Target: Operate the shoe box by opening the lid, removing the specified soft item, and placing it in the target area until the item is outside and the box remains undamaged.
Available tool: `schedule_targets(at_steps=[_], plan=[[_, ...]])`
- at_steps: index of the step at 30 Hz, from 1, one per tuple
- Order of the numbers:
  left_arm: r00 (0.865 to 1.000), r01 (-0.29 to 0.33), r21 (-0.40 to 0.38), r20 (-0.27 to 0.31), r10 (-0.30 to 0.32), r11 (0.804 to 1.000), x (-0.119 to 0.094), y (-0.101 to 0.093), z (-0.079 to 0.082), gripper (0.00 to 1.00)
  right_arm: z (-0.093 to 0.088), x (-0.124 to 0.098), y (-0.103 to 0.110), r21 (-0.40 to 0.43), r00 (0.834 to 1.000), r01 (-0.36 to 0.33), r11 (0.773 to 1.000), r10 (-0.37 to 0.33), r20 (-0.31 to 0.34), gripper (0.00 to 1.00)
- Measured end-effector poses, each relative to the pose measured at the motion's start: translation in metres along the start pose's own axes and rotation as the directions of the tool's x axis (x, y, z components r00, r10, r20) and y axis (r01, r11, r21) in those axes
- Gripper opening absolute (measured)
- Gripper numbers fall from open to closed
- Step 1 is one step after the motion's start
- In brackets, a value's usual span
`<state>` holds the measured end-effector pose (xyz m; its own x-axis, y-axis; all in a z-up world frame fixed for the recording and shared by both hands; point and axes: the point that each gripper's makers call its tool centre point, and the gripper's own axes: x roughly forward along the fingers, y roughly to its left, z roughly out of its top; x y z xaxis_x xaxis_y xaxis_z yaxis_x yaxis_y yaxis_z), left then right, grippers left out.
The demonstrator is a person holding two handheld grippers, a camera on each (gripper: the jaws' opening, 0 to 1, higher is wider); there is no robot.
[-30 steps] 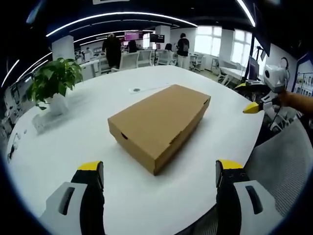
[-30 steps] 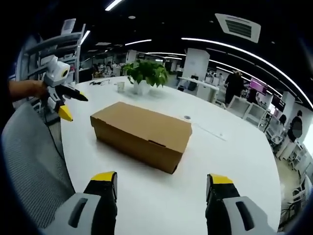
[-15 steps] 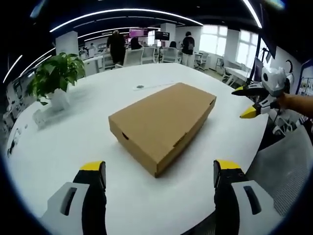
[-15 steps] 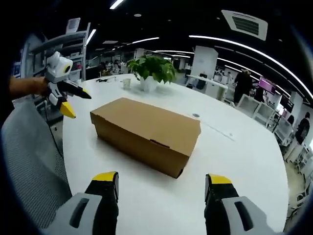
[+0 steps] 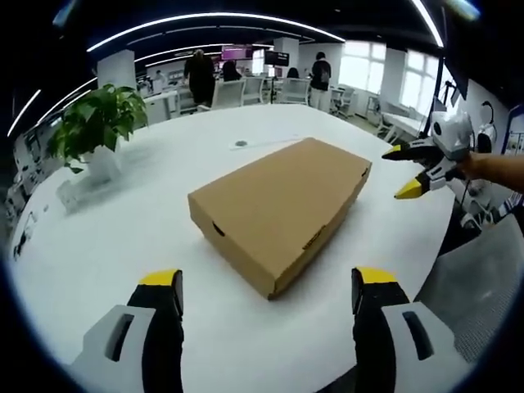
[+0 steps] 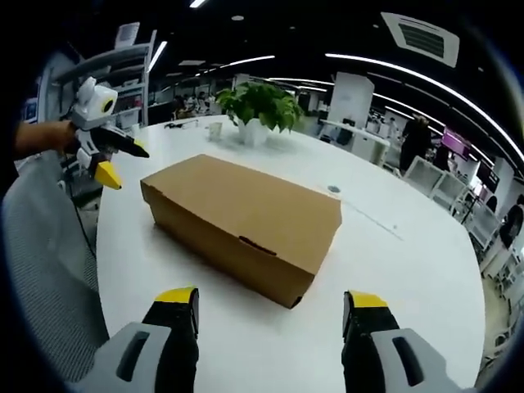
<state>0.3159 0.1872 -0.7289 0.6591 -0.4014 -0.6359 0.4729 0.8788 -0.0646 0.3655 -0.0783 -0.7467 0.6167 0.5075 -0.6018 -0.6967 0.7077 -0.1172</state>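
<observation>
A closed brown cardboard shoe box (image 5: 282,201) (image 6: 241,219) lies on the round white table (image 5: 123,221) (image 6: 393,270), lid down. My left gripper (image 5: 266,282) hovers open short of the box's near corner, nothing between its jaws. It also appears at the far left of the right gripper view as the left gripper (image 6: 113,161), held in a hand, beyond the box's left end. My right gripper (image 6: 270,303) is open just in front of the box's long side; the same right gripper (image 5: 403,169) shows in the left gripper view, off the box's right end. The soft item is hidden.
A potted green plant (image 5: 94,123) (image 6: 260,106) stands on the table beyond the box, with a small cup (image 6: 214,129) near it. A grey mesh chair back (image 6: 41,270) sits beside the table edge. People and desks fill the office behind.
Both cameras have moved a little closer to the box, which looks larger. The right gripper has come in nearer the box's right end in the left gripper view. The box stays closed and still.
</observation>
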Motion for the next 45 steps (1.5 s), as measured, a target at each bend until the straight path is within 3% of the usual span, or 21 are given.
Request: schedule_targets(at_steps=[6,23,28,34,45], plan=[[1.0,-0.012,-0.028,0.002,0.012,1.0,0.005,0.003,0.003,0.87,0.005,0.01,-0.007,0.049,1.0,-0.012,0.999,0.011,0.016,0.69],[1.0,-0.016,-0.069,-0.001,0.016,0.998,0.026,-0.004,-0.001,0.85,0.01,0.032,-0.008,-0.007,0.997,-0.067,0.998,0.066,-0.034,0.65],[1.0,-0.027,-0.075,-0.002,0.027,0.997,0.036,0.001,-0.002,0.83,0.01,0.038,-0.009,-0.01,0.996,-0.077,0.997,0.077,-0.044,0.64],[1.0,-0.018,-0.088,0.011,0.019,0.996,0.045,0.0,0.001,0.76,0.013,0.043,-0.009,-0.007,0.996,-0.085,0.996,0.085,-0.041,0.62],[0.999,-0.025,-0.101,0.017,0.027,0.995,0.051,-0.001,0.001,0.73,0.016,0.046,-0.01,-0.021,0.994,-0.104,0.994,0.103,-0.029,0.59]])
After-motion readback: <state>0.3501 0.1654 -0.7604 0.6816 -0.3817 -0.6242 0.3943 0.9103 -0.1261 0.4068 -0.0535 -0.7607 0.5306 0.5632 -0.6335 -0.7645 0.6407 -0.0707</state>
